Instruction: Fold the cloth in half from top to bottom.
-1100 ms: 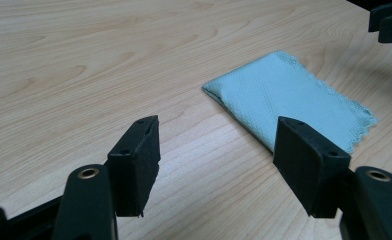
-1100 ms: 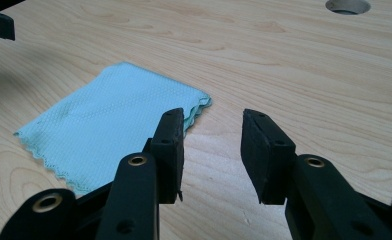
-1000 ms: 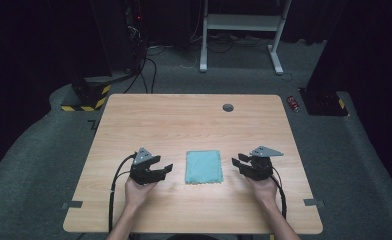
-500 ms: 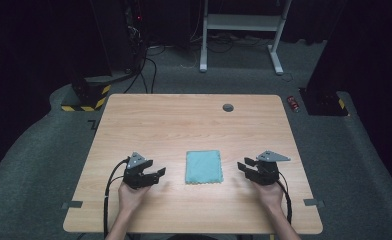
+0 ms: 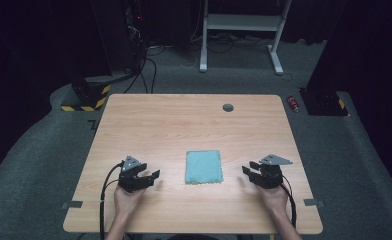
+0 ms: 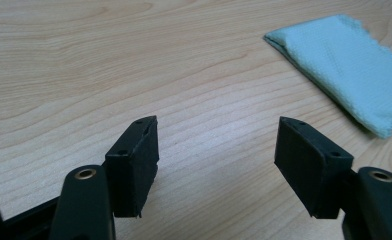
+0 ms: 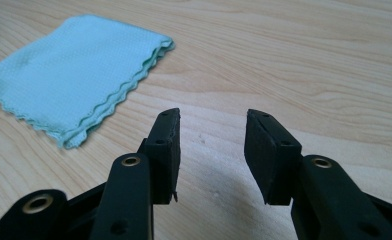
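I see the folded teal cloth point(image 5: 204, 166) lying flat near the middle of the worktop point(image 5: 184, 120), towards my edge, its slightly longer axis running away from me and its scalloped open edges facing the near side. It sits between my two grippers, apart from both. A small dark round disc point(image 5: 228, 107) rests well beyond it near the far edge, and nothing stands between either gripper and the cloth. My left gripper point(image 5: 151, 176) is low over bare wood just left of the cloth, jaws spread wide and empty, pointing towards it. My right gripper point(image 5: 247, 170) mirrors it on the other side; its jaws have just been opening, with nothing between them, only wood grain below.
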The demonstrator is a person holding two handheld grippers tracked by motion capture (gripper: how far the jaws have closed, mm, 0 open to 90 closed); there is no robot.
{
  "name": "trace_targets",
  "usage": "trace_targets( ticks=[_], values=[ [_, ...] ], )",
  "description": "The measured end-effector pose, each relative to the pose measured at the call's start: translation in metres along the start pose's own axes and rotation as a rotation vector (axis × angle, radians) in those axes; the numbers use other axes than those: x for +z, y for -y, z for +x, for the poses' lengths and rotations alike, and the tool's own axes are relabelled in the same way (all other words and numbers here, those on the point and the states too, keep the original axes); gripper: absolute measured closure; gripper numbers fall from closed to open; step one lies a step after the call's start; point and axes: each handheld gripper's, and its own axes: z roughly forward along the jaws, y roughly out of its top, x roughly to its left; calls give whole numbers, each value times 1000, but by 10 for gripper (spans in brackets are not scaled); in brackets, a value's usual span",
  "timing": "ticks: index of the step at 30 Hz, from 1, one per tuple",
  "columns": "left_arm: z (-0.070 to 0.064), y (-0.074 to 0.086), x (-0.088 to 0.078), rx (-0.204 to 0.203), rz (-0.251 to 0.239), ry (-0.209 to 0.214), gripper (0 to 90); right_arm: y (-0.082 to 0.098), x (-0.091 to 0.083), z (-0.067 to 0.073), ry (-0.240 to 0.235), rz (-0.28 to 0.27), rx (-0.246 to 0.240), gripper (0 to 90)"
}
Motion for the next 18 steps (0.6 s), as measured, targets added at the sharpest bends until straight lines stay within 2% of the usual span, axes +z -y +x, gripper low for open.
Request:
trace_targets(
  ticks=[2,5,12,14,18],
  values=[
    [-1,1,1,4,6,-11,343,2,0,-1,9,5,-5,579],
    [0,2,2,-14,7,-15,343,4,1,-2,8,7,9,577],
    [2,4,4,-5,22,-59,344,6,4,0,40,33,-28,570],
    [0,5,4,13,27,-78,343,8,5,0,49,42,-32,567],
    [-4,5,7,77,70,-150,334,11,9,2,85,75,-67,531]
  ],
)
